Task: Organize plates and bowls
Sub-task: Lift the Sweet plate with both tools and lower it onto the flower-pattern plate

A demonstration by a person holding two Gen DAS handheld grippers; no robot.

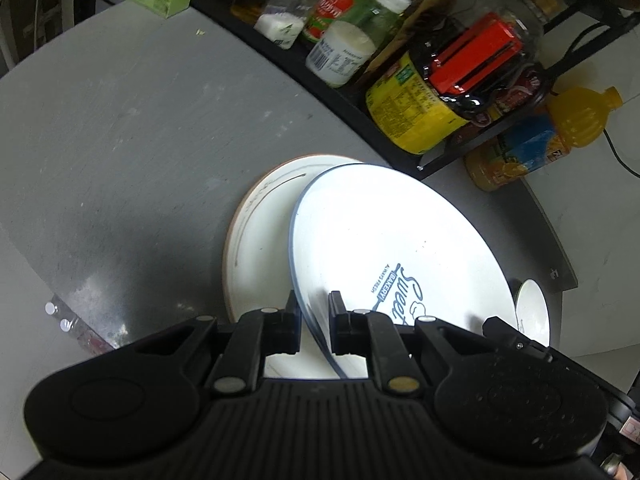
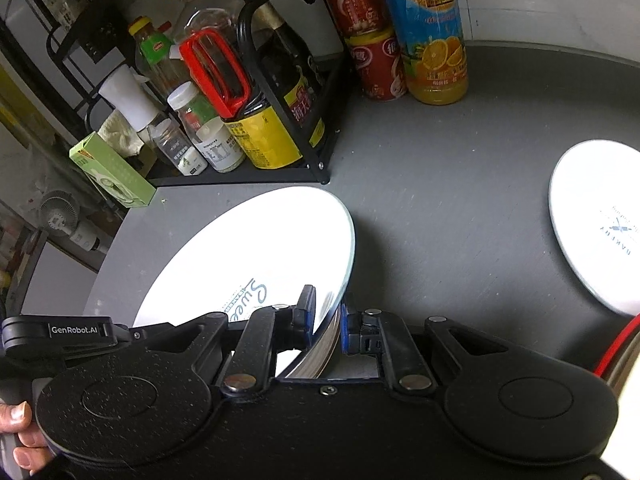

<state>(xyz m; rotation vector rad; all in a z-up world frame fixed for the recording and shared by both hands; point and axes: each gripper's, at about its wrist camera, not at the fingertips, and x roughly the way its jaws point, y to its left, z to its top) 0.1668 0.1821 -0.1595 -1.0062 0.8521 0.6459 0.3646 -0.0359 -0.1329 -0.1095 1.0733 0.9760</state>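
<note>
Both grippers — left (image 1: 314, 322) and right (image 2: 328, 320) — pinch opposite rims of the Sweet Bakery plate (image 1: 392, 240), tilted over a brown-rimmed plate (image 1: 260, 232) near the rack's (image 2: 320, 168) corner — stacking barely begun, another plate (image 2: 596, 224) waiting by the table's (image 2: 440, 208) right edge.

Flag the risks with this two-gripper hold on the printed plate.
1. The white blue-rimmed "Sweet Bakery" plate is pinched only at its rim by the left gripper and right gripper; it may slip.
2. Tilted over the brown-rimmed white plate, it could chip it.
3. The black condiment rack is close.
</note>
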